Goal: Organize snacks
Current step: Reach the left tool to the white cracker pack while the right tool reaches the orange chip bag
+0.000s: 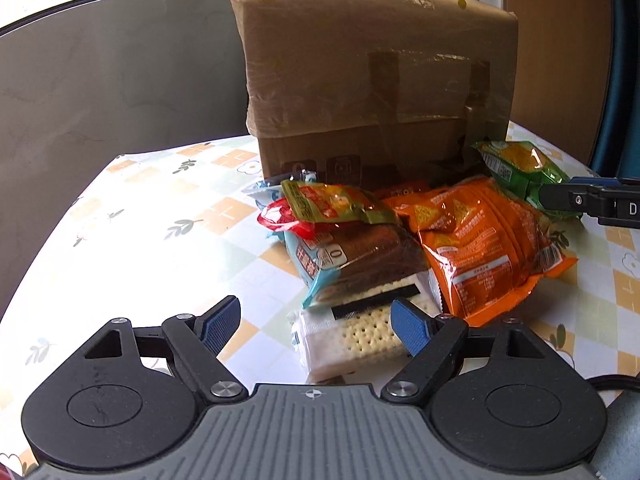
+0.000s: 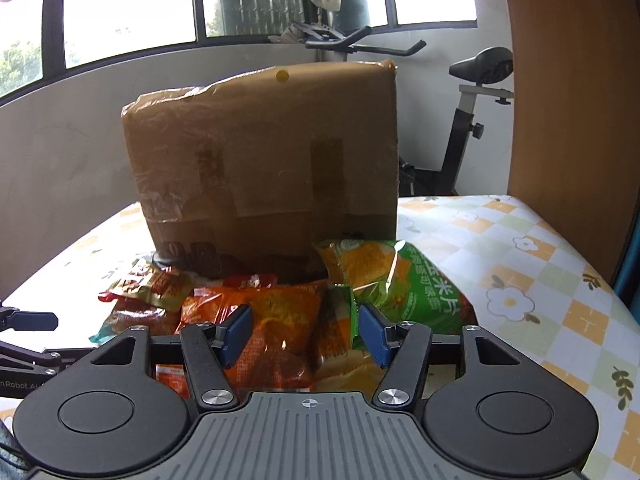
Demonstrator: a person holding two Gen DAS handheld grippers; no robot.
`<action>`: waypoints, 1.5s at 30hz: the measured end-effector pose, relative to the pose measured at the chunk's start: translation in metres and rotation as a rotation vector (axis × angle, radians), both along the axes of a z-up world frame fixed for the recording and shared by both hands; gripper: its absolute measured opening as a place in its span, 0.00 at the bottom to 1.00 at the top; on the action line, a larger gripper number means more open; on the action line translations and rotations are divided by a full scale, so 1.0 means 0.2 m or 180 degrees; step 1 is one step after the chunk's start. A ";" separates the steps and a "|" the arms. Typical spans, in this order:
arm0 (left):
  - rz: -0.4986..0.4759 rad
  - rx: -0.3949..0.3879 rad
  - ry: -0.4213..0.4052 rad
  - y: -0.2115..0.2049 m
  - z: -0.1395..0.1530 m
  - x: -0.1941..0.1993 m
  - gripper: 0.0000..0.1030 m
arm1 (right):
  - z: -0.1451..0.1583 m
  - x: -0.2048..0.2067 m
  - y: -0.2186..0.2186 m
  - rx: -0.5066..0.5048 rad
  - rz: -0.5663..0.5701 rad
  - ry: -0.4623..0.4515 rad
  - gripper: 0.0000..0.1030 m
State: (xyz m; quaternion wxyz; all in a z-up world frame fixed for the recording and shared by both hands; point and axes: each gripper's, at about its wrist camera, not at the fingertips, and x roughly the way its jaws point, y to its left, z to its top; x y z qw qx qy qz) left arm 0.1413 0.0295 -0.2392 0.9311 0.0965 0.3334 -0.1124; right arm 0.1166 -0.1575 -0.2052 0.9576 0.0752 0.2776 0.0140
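Note:
A pile of snack packs lies on the table in front of a taped cardboard box (image 1: 372, 80). In the left wrist view my left gripper (image 1: 316, 326) is open, its fingers on either side of a cracker pack (image 1: 356, 336). Behind it lie a bread pack (image 1: 360, 260), a small red and green pouch (image 1: 324, 206), an orange chip bag (image 1: 480, 248) and a green chip bag (image 1: 520, 168). In the right wrist view my right gripper (image 2: 306, 332) is open and empty, just above the orange bag (image 2: 276, 320), with the green bag (image 2: 392, 280) to its right.
The box (image 2: 264, 168) stands upright at the back of the table. The floral tablecloth (image 2: 520, 264) shows bare to the right and to the left (image 1: 140, 220). An exercise bike (image 2: 460, 120) stands behind the table. A wooden panel (image 2: 568, 100) rises at the right.

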 end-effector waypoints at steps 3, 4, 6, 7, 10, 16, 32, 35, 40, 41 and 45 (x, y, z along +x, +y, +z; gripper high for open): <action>-0.0068 0.0072 0.0019 -0.02 -0.04 -0.04 0.82 | 0.00 -0.01 0.00 0.0022 -0.0024 -0.0015 0.54; -0.0085 0.0095 0.0025 -0.03 -0.06 -0.05 0.82 | 0.01 0.01 0.00 0.0029 -0.0033 -0.0018 0.54; -0.0102 0.0147 0.0031 -0.05 -0.09 -0.06 0.82 | 0.01 0.01 -0.01 0.0035 -0.0043 -0.0011 0.54; -0.0103 0.0170 0.0028 -0.06 -0.10 -0.06 0.83 | 0.01 0.01 -0.01 0.0037 -0.0042 -0.0004 0.54; -0.0106 0.0231 0.0051 -0.08 -0.12 -0.04 0.83 | 0.00 0.01 -0.01 0.0035 -0.0037 0.0000 0.54; -0.0308 0.0382 -0.0004 -0.16 -0.11 -0.04 0.83 | 0.00 0.01 -0.01 0.0042 -0.0037 0.0016 0.54; -0.0526 0.0070 0.0255 -0.14 -0.11 0.10 0.89 | -0.03 0.02 0.00 0.0053 -0.0036 0.0056 0.54; -0.0500 0.0069 0.0289 -0.15 -0.11 0.08 0.88 | -0.03 0.02 -0.01 0.0065 -0.0049 0.0058 0.54; -0.0515 -0.0065 0.0387 -0.10 -0.10 0.01 0.88 | -0.03 0.03 -0.01 0.0083 -0.0041 0.0080 0.54; -0.0519 -0.0100 0.0404 -0.10 -0.10 0.00 0.88 | -0.03 0.03 -0.01 0.0081 -0.0035 0.0081 0.54; -0.0533 -0.0264 0.0492 -0.06 -0.08 -0.04 0.87 | -0.03 0.02 -0.01 0.0071 -0.0036 0.0073 0.54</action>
